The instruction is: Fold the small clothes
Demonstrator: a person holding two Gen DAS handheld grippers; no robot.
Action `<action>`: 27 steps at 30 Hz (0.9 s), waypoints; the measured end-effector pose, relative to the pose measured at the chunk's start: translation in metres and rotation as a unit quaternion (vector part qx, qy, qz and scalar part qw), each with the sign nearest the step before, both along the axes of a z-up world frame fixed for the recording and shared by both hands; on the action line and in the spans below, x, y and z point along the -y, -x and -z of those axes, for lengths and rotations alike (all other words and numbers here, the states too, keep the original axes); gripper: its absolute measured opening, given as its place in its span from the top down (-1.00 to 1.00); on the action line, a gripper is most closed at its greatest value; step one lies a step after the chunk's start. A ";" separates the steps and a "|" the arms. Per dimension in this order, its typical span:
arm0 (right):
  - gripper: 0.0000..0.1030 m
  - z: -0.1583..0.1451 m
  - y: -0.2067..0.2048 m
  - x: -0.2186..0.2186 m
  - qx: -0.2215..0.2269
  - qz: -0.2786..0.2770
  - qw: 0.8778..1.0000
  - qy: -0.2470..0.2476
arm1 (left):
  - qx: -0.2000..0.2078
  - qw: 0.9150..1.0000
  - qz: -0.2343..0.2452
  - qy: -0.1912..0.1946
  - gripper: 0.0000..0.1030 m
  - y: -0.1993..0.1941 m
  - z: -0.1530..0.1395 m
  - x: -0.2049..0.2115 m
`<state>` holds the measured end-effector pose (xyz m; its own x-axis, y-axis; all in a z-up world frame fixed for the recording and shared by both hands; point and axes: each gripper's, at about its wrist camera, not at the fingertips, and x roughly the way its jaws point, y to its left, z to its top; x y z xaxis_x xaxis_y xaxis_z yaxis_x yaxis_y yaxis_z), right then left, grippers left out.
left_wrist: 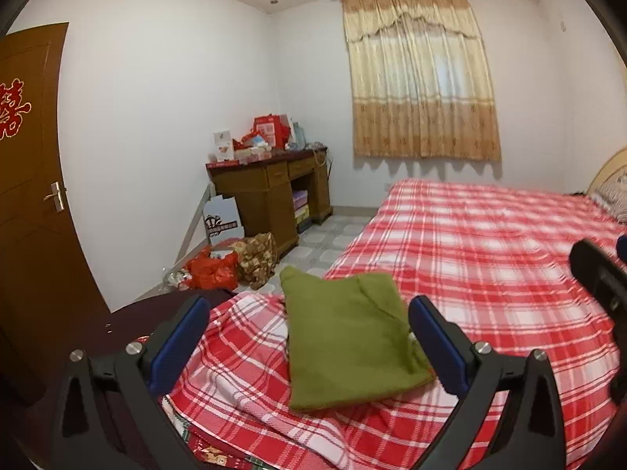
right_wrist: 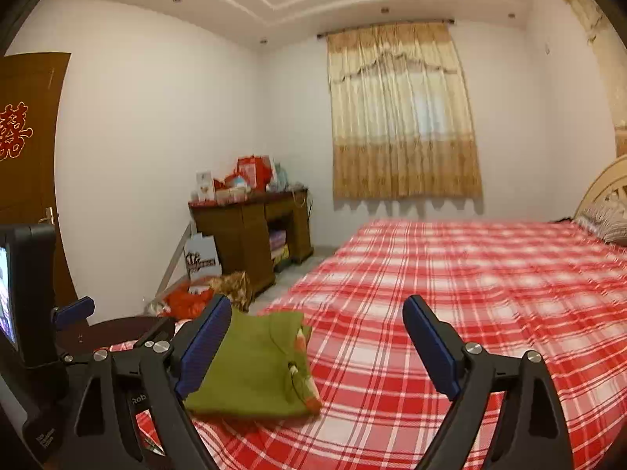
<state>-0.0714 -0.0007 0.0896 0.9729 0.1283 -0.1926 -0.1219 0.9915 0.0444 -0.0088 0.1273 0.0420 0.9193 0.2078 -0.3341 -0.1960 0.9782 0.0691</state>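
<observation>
1. Garment, green (left_wrist: 345,340): small knit piece, folded into a flat rectangle, lying on the bed near its foot-end corner; a bit of orange and white trim shows at its right edge in the right wrist view (right_wrist: 254,368).
2. Bed (left_wrist: 490,258): covered with a red-and-white plaid sheet, rumpled at the near corner under the garment, smooth elsewhere; a pale headboard and a patterned pillow (right_wrist: 605,215) at the far right end.
3. Left gripper (left_wrist: 307,337): fingers spread wide, blue pads facing inward, nothing between them; raised above the garment, which appears in the gap. No contact visible.
4. Right gripper (right_wrist: 317,346): fingers likewise spread wide and holding nothing; positioned over the sheet to the right of the garment, its left pad overlapping the garment's left edge in view. Whether it touches the cloth cannot be told.
5. Desk, brown wooden (left_wrist: 270,192): stands in the far corner of the room, topped with red boxes and packets.
6. Floor items: red bag (left_wrist: 211,270) and a white carton beside the desk.
7. Curtain, beige patterned (left_wrist: 419,78): drawn across the window on the far wall.
8. Door, brown (left_wrist: 27,164): at left, bearing a red paper emblem.
</observation>
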 end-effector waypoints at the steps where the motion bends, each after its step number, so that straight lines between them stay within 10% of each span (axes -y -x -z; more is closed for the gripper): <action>1: -0.78 -0.001 0.002 -0.001 0.001 -0.001 1.000 0.002 | 0.003 1.000 0.002 0.000 -1.00 0.003 -0.002 0.002; 27: -0.79 -0.001 0.007 0.005 -0.015 0.012 1.000 -0.013 | 0.007 1.000 -0.019 -0.016 -1.00 0.010 -0.009 0.007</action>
